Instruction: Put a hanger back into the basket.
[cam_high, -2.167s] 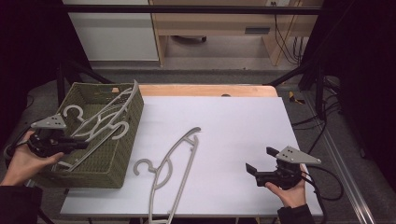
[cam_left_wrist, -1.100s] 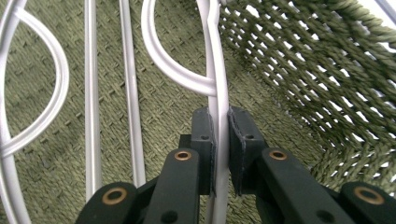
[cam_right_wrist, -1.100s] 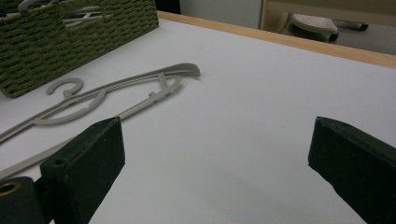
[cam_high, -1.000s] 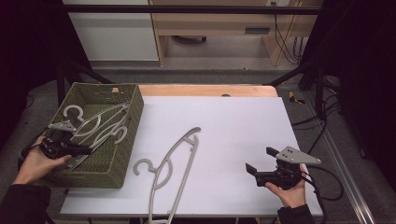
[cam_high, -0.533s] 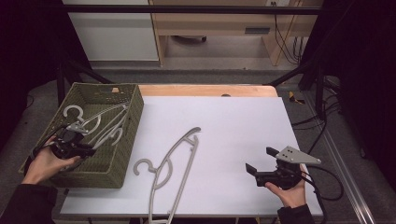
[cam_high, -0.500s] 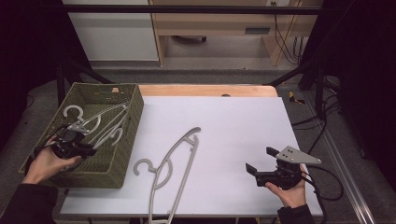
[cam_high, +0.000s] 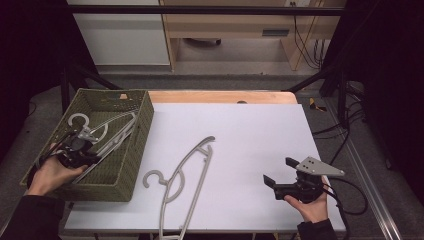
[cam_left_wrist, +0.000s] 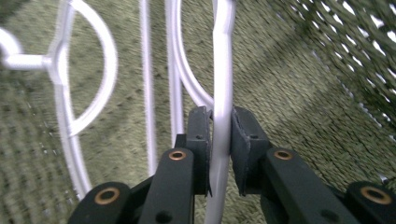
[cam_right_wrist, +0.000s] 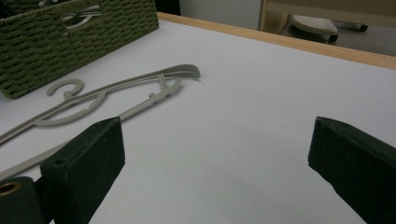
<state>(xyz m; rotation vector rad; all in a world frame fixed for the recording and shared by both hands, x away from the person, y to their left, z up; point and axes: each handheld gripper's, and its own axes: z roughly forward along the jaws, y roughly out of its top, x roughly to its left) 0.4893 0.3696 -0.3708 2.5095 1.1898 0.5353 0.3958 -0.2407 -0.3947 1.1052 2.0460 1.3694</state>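
Two black jaws of our left gripper (cam_left_wrist: 219, 140) are closed on a thin bar of a grey plastic clothes hanger (cam_left_wrist: 223, 70), the pads pressing it from both sides; they have just been closing on it again after a brief loosening. That hanger lies inside the green woven basket (cam_high: 137, 145) at the left end of the bench, tangled among other grey hangers (cam_high: 107, 131) whose hooks and bars cross right beside the gripped bar. Our left hand (cam_high: 50, 172) reaches over the basket's near wall, and the left gripper sits low among the pile.

Further out, a second grey plastic hanger (cam_high: 182, 172) lies flat on the white bench (cam_high: 260, 130), just right of the basket, with its lower end past the bench's near edge. Our right gripper (cam_high: 280, 175) rests at the near right of the bench, well apart from that hanger, and its jaws stand wide open with nothing between them.

We judge the lift out of the basket as the risky part. The grip is on a narrow, smooth bar, so the hanger could swivel or slip between the pads. Neighbouring hooks could catch on it and drag other hangers up, or snag the basket wall and tip the basket. The hanger overhanging the bench edge could be knocked off by a careless sweep.
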